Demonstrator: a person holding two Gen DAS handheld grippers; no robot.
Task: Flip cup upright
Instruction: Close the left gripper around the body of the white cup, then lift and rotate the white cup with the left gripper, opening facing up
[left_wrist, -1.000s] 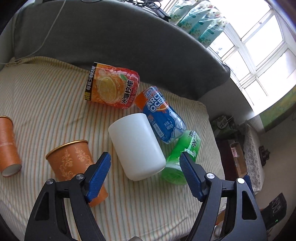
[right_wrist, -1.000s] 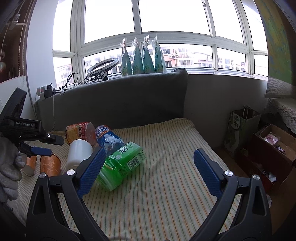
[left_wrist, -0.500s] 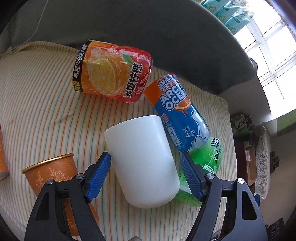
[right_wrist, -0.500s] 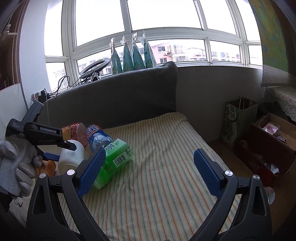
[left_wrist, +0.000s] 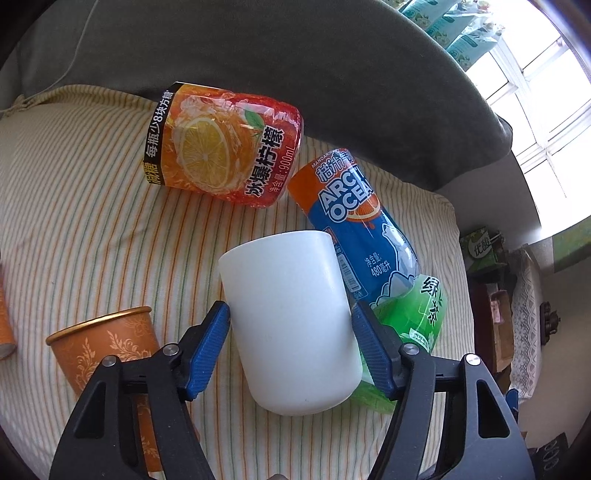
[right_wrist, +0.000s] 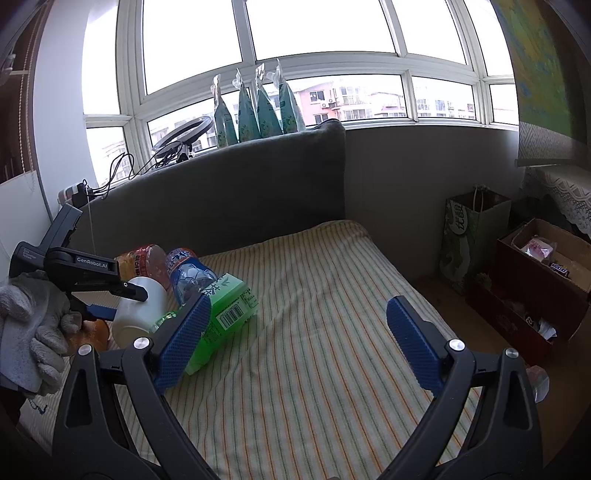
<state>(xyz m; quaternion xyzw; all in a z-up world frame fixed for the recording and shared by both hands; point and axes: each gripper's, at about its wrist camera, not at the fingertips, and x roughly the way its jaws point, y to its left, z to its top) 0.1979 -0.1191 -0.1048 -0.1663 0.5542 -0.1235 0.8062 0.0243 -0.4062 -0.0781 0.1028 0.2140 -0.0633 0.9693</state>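
A plain white cup (left_wrist: 291, 321) lies on its side on the striped cover, its closed base toward the camera. My left gripper (left_wrist: 291, 343) has its two blue pads against the cup's sides, one on each side, closed on it. The cup (right_wrist: 138, 314) also shows in the right wrist view with the left gripper over it. My right gripper (right_wrist: 295, 339) is open and empty above the bare striped cover, to the right of the cup.
An orange lemon-tea bottle (left_wrist: 225, 147), a blue Arctic Ocean bottle (left_wrist: 358, 225) and a green tea bottle (left_wrist: 413, 325) lie by the cup. An orange paper cup (left_wrist: 107, 350) lies at left. A grey backrest (right_wrist: 236, 195) is behind. Boxes (right_wrist: 535, 280) stand on the floor at right.
My left gripper has moved forward around the white cup and its jaws have narrowed onto the cup's sides. The right gripper has stayed open, with its view shifting slightly.
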